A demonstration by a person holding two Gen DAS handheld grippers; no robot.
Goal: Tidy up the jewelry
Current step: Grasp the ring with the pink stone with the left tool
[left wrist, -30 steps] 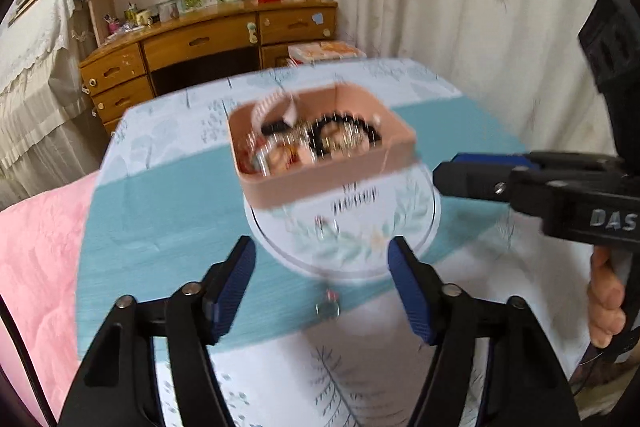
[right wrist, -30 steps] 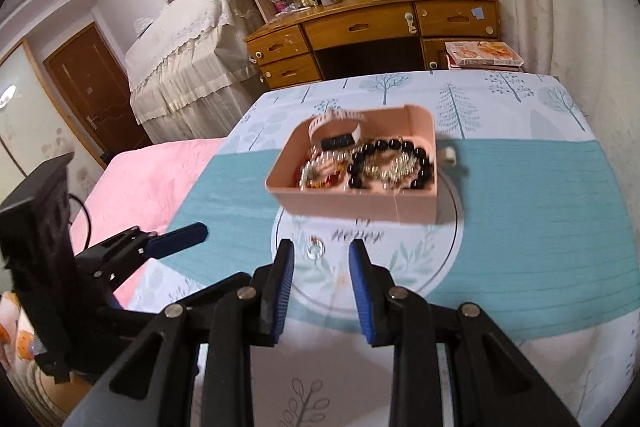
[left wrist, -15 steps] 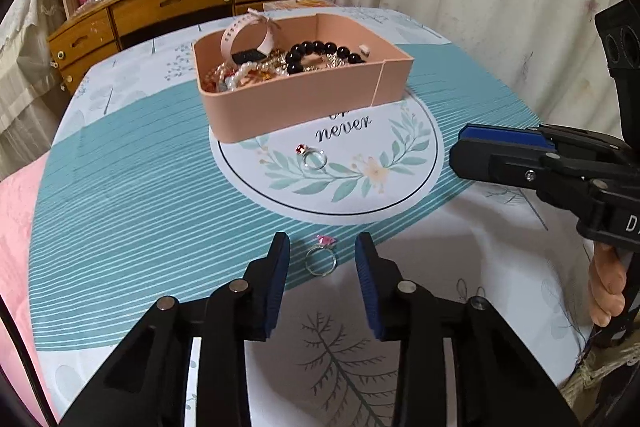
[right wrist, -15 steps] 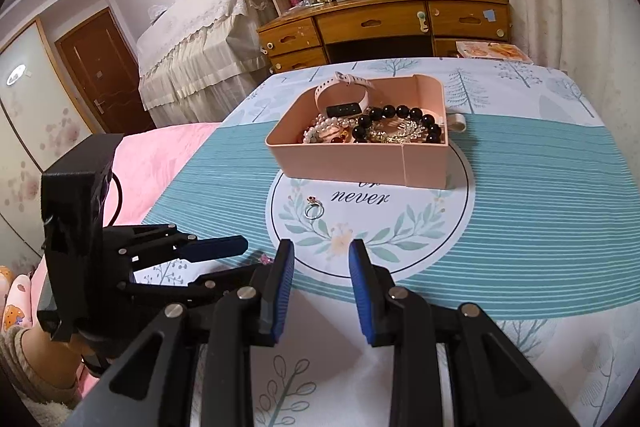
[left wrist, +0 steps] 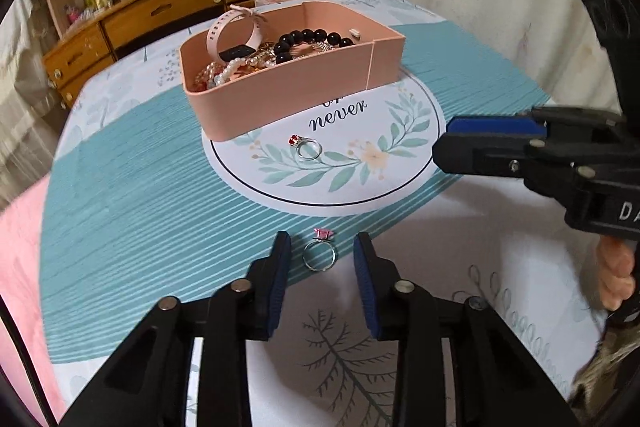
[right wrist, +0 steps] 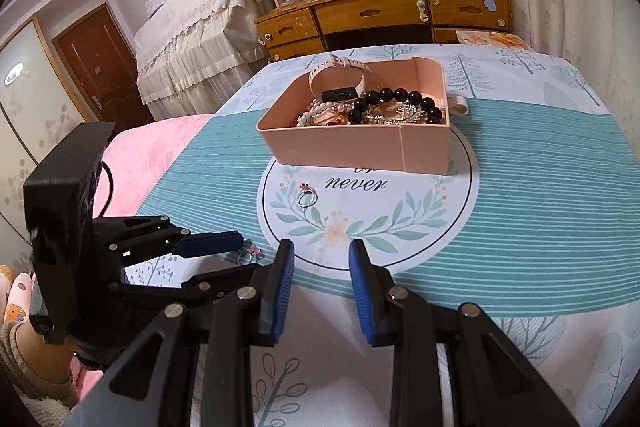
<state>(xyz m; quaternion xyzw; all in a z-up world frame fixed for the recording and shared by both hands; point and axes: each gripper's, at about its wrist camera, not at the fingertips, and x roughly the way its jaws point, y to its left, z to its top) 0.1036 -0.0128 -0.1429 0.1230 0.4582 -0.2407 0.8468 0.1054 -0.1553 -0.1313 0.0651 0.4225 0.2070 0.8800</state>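
We have the left gripper (left wrist: 322, 259) open, straddling the pink-stone ring (left wrist: 319, 255) on the tablecloth (left wrist: 120, 187), not gripped. Red-stone ring (left wrist: 307, 147) loose mid-table; pink tray (left wrist: 300, 95) already holds most pieces (two rings left). Right gripper (right wrist: 321, 287) open, empty.

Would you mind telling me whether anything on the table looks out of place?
Yes: two rings lie loose on the tablecloth, outside the pink tray that holds the other jewelry. The red-stone ring sits on the round white print just in front of the tray; the pink-stone ring lies nearer, between the open left tongs.
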